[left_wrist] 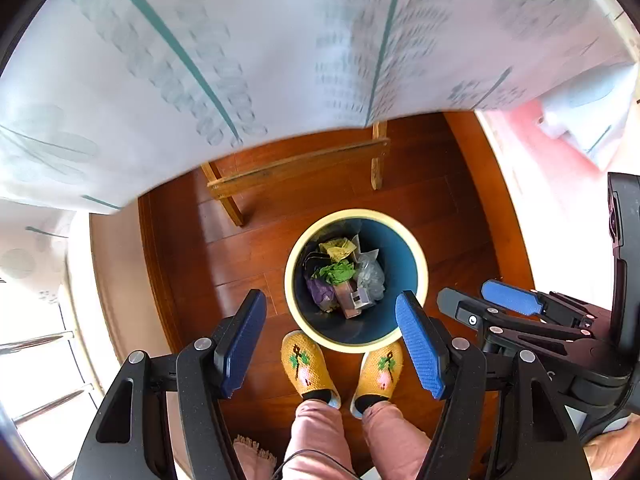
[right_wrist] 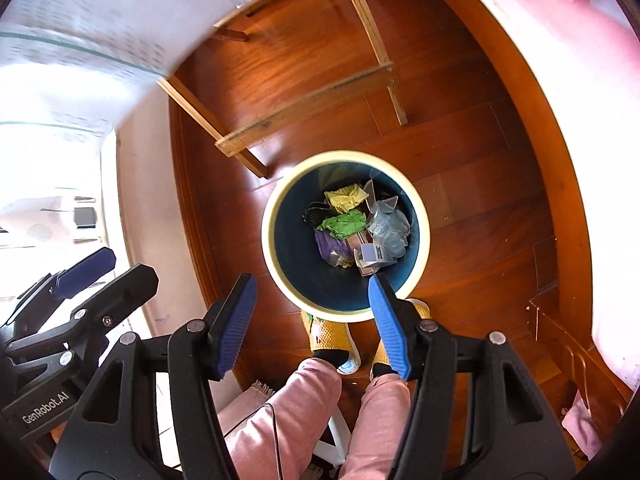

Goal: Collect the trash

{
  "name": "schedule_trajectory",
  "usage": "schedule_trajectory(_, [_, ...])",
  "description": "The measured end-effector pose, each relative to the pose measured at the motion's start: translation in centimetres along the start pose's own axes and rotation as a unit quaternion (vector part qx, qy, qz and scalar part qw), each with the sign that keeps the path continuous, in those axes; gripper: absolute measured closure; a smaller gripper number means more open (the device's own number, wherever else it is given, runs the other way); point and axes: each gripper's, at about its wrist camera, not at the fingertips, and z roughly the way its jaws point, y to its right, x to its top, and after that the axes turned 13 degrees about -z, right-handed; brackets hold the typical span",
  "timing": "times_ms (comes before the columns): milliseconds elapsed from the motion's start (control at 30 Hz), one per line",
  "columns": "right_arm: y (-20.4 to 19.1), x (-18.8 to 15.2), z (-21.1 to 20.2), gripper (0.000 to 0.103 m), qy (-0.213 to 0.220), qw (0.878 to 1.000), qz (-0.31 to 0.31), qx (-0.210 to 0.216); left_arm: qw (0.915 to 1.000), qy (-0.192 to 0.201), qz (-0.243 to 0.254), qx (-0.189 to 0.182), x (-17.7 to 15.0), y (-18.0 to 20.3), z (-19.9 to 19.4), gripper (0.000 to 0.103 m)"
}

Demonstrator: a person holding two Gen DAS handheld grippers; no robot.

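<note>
- The bin [left_wrist: 356,280] stands on the wood floor [left_wrist: 248,264] just beyond the person's yellow slippers [left_wrist: 306,364], its near rim touching or nearly touching the toes.
- Inside lie the collected scraps: a green crumpled paper [left_wrist: 336,272], a yellow one [left_wrist: 340,249], a purple one [left_wrist: 320,291], a clear plastic bag [left_wrist: 370,274] and a small box [left_wrist: 358,299].
- The left gripper [left_wrist: 332,338] hangs above the bin, spread wide and empty; the right gripper [right_wrist: 312,320] is also wide and holds nothing.
- Risk, as I judge it: reaching low for more trash could knock the light bin over with a foot or a gripper and spill it.
- The two grippers sit close side by side and could bump.
- The worktop [left_wrist: 240,48] with its patterned cloth overhangs on the far side, and its wooden legs [left_wrist: 300,168] stand just beyond the bin, narrowing any far reach.
</note>
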Motion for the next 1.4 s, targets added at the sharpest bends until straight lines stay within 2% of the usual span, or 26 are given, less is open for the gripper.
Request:
schedule_trajectory(100, [-0.8, 0.2, -2.5, 0.047, 0.009, 1.0, -0.008, -0.002, 1.0, 0.0, -0.001, -0.005, 0.0, 0.1, -2.4, 0.034])
schedule_trajectory(200, [-1.8, 0.4, -4.9, 0.045, 0.014, 1.0, -0.015, -0.006, 1.0, -0.001, -0.001, -0.008, 0.1, 0.1, -4.8, 0.028])
schedule_trajectory(333, [-3.3, 0.7, -8.5, 0.044, 0.026, 0.999, -0.031, -0.007, 0.9998, 0.016, -0.005, -0.011, 0.0, -0.2, -8.9, 0.027])
schedule_trajectory(567, [-6.4, 1.2, -16.3, 0.044, 0.065, 0.996, -0.06, -0.009, 0.9965, 0.078, -0.021, -0.023, 0.4, -1.0, -18.2, 0.023])
schedule_trajectory(733, [-8.7, 2.2, -22.8, 0.042, 0.11, 0.99, -0.085, -0.014, 0.9884, 0.143, -0.044, -0.027, 1.4, -1.6, -25.4, 0.02])
schedule_trajectory(933, [-11.3, 4.0, -29.8, 0.04, 0.155, 0.982, -0.105, -0.008, 0.9779, 0.196, -0.071, -0.011, 2.5, -2.1, -31.7, 0.02])
schedule_trajectory(1100, [-13.0, 5.0, -34.9, 0.039, 0.177, 0.977, -0.12, -0.004, 0.9708, 0.222, -0.09, 0.003, 2.6, -2.1, -35.0, 0.02])
schedule_trajectory(1233, [-14.5, 4.6, -38.2, 0.038, 0.201, 0.97, -0.137, -0.014, 0.9671, 0.234, -0.098, 0.007, 1.9, -2.0, -36.3, 0.02])
schedule_trajectory(1400, [-16.2, 3.5, -39.5, 0.037, 0.225, 0.96, -0.165, -0.032, 0.9651, 0.241, -0.103, 0.003, 1.3, -1.6, -36.8, 0.02])
